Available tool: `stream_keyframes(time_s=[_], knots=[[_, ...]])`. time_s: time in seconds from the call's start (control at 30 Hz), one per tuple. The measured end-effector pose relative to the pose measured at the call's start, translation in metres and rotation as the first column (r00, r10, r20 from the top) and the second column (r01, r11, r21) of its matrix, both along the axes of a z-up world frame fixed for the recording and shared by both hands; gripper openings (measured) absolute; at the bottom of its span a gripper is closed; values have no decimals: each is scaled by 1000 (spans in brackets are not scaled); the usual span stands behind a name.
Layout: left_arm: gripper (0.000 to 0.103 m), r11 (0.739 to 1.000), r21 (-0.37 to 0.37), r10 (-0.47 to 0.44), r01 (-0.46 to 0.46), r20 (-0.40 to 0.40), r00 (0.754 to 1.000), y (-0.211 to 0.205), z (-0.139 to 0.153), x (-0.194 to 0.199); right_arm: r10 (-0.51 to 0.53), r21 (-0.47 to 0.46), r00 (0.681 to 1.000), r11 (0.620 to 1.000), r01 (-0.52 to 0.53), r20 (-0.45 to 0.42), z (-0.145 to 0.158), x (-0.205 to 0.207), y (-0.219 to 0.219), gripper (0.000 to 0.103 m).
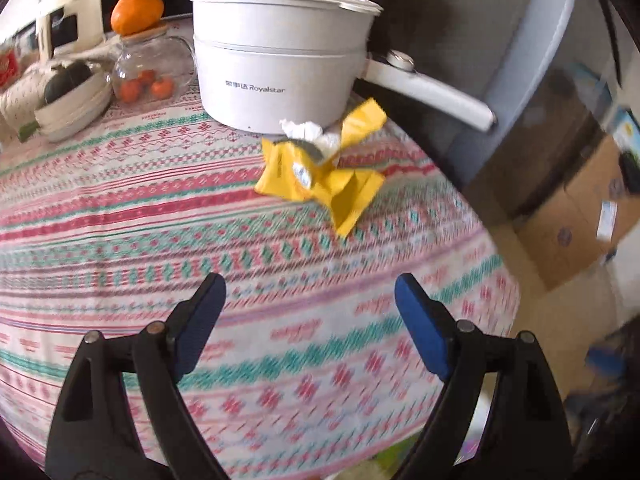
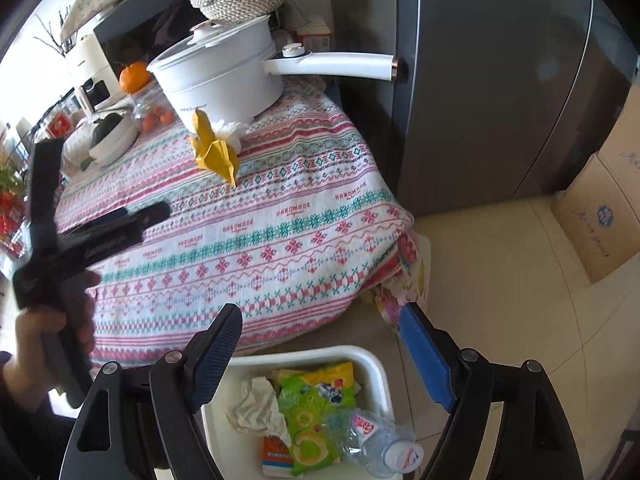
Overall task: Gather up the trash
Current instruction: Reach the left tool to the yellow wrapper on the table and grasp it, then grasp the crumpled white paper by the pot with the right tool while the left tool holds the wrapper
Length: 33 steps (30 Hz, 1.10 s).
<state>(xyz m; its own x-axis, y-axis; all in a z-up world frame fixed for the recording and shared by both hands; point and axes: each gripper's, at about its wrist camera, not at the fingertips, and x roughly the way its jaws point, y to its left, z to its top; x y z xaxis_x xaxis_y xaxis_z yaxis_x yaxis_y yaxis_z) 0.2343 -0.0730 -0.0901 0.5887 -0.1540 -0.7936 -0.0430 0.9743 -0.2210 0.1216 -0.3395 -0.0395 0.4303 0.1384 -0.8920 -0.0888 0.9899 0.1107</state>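
A crumpled yellow wrapper (image 1: pixel 324 176) with a white tissue wad (image 1: pixel 308 132) lies on the patterned tablecloth (image 1: pixel 160 208), just in front of the white pot (image 1: pixel 276 60). My left gripper (image 1: pixel 310 292) is open and empty, above the cloth and short of the wrapper. In the right wrist view the wrapper (image 2: pixel 216 152) sits far ahead and the left gripper (image 2: pixel 132 216) hovers over the table at the left. My right gripper (image 2: pixel 320 320) is open and empty above the white bin (image 2: pixel 376 368), which holds a green packet (image 2: pixel 316 408), crumpled paper and a plastic bottle (image 2: pixel 380 440).
The pot's long handle (image 2: pixel 336 66) sticks out to the right. A glass jar with small oranges (image 1: pixel 148 76), a large orange (image 1: pixel 138 12) and a bowl (image 1: pixel 76 100) stand at the back left. A grey fridge (image 2: pixel 480 80) and cardboard boxes (image 2: pixel 600 216) are at the right.
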Motion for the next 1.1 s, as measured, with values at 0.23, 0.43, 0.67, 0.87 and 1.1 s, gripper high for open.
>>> stream_keyframes(time_s=[0.23, 0.43, 0.67, 0.87, 1.1], knots=[[86, 986, -41, 162, -160, 48, 986, -26, 3, 52, -9, -2, 999, 1000, 9, -46, -16, 4, -6, 83], [81, 965, 88, 244, -247, 36, 969, -40, -9, 77, -20, 16, 999, 1000, 21, -39, -16, 5, -11, 83], [34, 975, 83, 208, -207, -5, 978, -16, -13, 67, -10, 31, 999, 999, 11, -40, -14, 7, -4, 83], [16, 991, 67, 121, -117, -50, 991, 22, -10, 49, 4, 68, 999, 998, -1, -40, -14, 11, 17, 83], [15, 997, 67, 52, -48, -50, 997, 76, 10, 4, -4, 124, 999, 992, 9, -46, -18, 30, 54, 83]])
